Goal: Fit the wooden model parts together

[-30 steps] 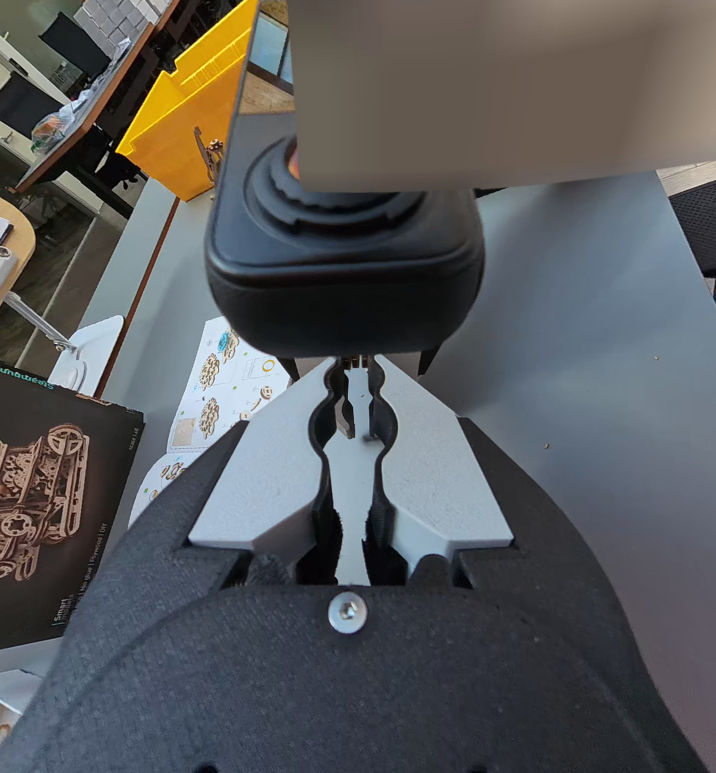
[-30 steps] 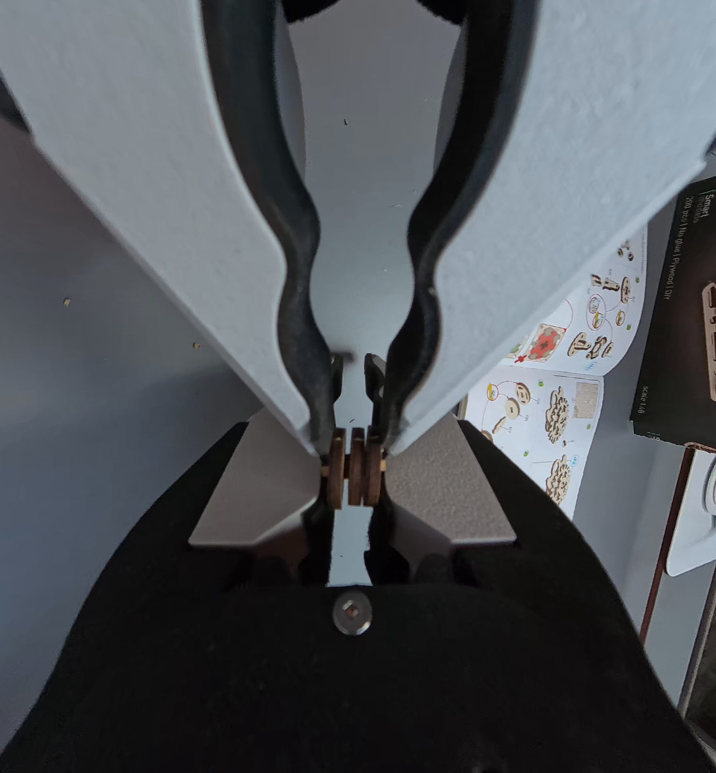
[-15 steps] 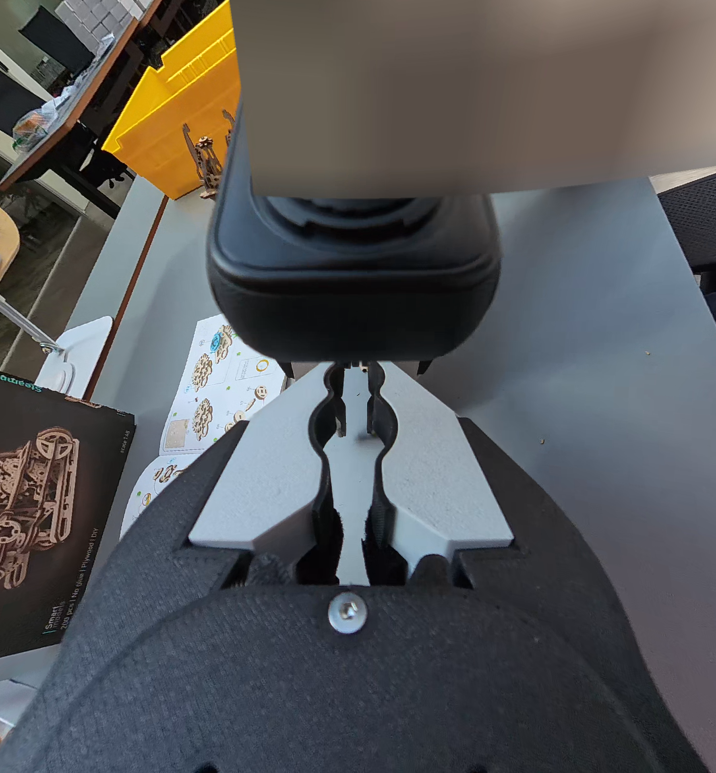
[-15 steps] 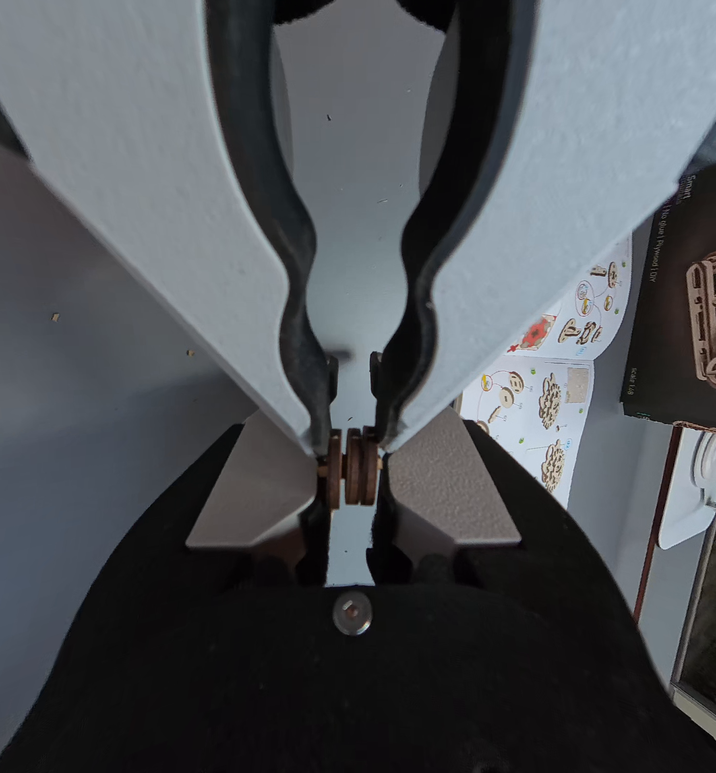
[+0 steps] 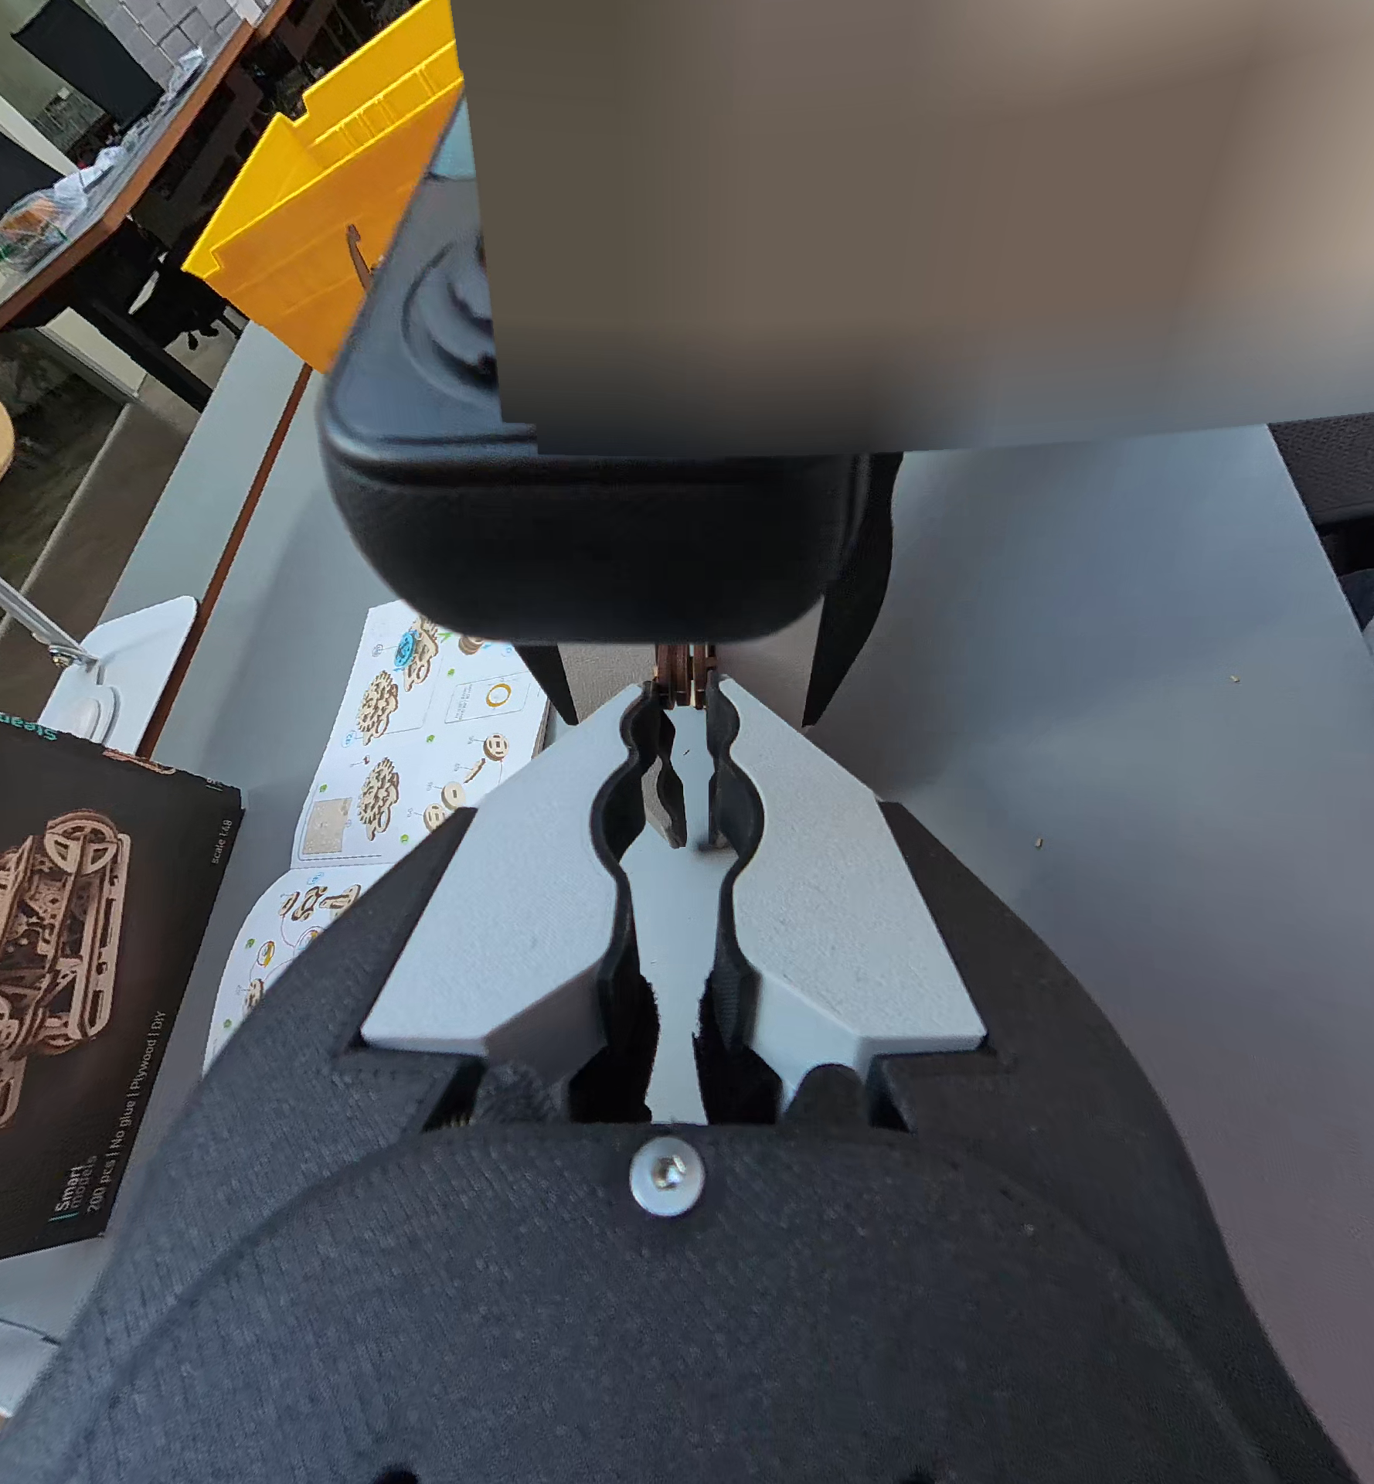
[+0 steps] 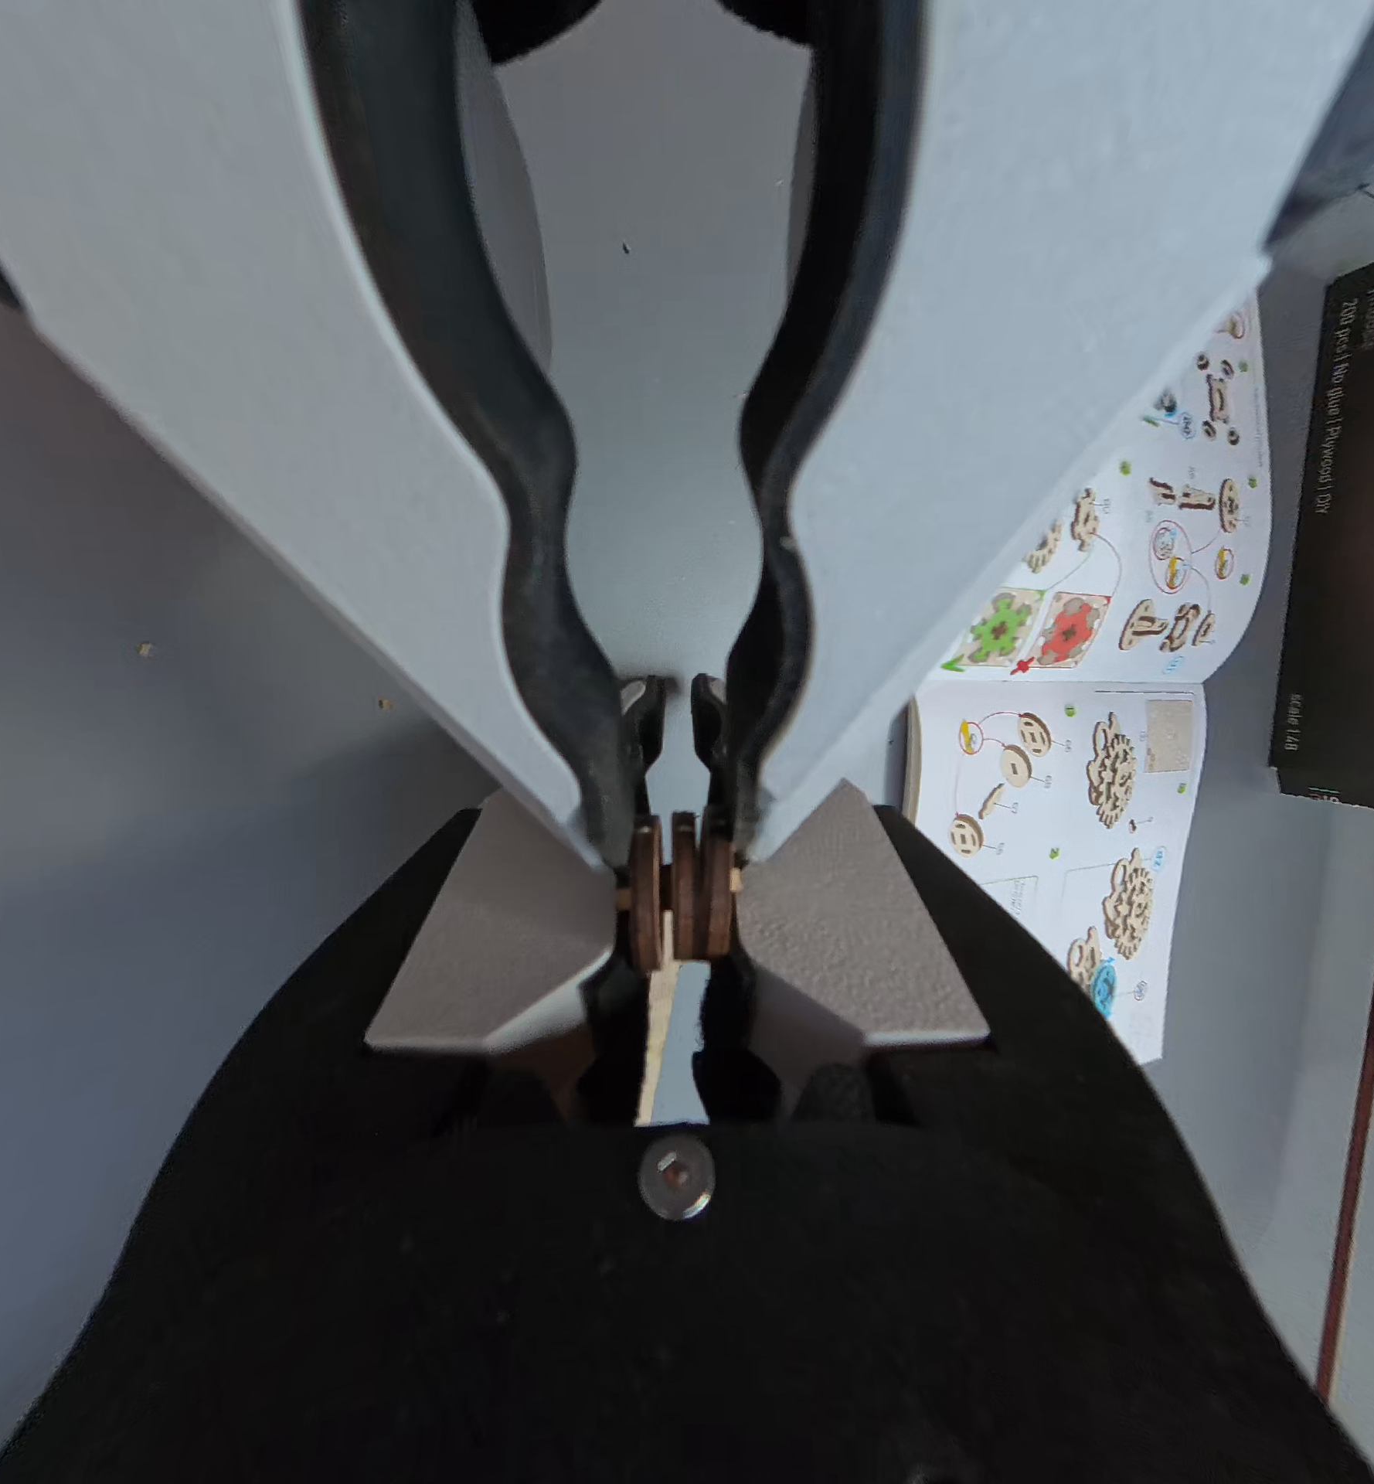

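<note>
Looking along our left gripper [image 5: 680, 707], we saw its jaws drawn close, the tips pinched on a small stack of wooden discs [image 5: 682, 681] that sat right at the fingertips. In the right wrist view the same wooden discs [image 6: 680, 891] stood on edge on a thin axle, clamped between the tips of our right gripper [image 6: 680, 907], with a pale flat wooden strip [image 6: 656, 1036] running back between those fingers. The left gripper's grey fingers [image 6: 306, 385] met them head-on from above. Beneath lay the grey table [image 5: 1149, 803]. Farther left were an open instruction booklet [image 5: 419, 747] and a black kit box [image 5: 65, 964], and beyond them a yellow bin [image 5: 322, 217].
</note>
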A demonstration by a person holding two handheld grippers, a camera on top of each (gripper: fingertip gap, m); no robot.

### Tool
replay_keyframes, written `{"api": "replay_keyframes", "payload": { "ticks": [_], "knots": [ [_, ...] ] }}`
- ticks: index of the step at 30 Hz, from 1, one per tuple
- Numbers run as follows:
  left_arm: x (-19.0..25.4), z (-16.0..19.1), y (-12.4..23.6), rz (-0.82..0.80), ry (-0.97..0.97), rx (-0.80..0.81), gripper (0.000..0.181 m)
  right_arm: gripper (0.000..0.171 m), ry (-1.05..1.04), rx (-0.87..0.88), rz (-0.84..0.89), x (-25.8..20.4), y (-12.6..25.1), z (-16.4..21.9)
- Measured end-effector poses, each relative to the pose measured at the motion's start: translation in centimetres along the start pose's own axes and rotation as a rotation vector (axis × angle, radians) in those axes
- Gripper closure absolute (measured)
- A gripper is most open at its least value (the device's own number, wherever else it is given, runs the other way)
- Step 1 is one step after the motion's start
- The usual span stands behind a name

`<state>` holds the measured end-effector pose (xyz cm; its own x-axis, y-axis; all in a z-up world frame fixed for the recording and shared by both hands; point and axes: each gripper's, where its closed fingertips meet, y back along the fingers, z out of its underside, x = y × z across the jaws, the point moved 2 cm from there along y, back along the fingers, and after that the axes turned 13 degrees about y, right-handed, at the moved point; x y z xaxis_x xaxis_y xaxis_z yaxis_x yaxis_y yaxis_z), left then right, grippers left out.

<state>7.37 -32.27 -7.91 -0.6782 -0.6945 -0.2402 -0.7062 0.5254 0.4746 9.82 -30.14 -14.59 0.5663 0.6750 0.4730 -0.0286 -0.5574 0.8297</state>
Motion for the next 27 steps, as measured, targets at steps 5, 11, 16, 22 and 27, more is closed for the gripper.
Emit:
{"api": "replay_keyframes", "payload": {
  "ticks": [5,11,16,22,27],
  "knots": [
    [0.3,-0.1,-0.2,-0.003,-0.034,-0.006,0.171,0.155,0.057,0.025,0.012,0.0,0.3,-0.1],
    [0.6,0.5,-0.9,-0.022,-0.073,-0.047,0.171,0.146,0.069,0.011,0.017,0.0,1.0,0.0],
    [0.5,0.3,-0.7,-0.022,-0.071,-0.025,0.171,0.15,0.107,-0.019,0.043,0.1,1.0,0.9],
    [0.4,0.0,-0.6,-0.015,-0.045,-0.003,0.172,0.15,0.148,-0.044,0.079,0.3,0.8,0.9],
    [0.3,-0.1,-0.6,-0.021,-0.047,0.006,0.172,0.163,0.142,-0.022,0.06,0.2,0.8,0.7]
  ]
}}
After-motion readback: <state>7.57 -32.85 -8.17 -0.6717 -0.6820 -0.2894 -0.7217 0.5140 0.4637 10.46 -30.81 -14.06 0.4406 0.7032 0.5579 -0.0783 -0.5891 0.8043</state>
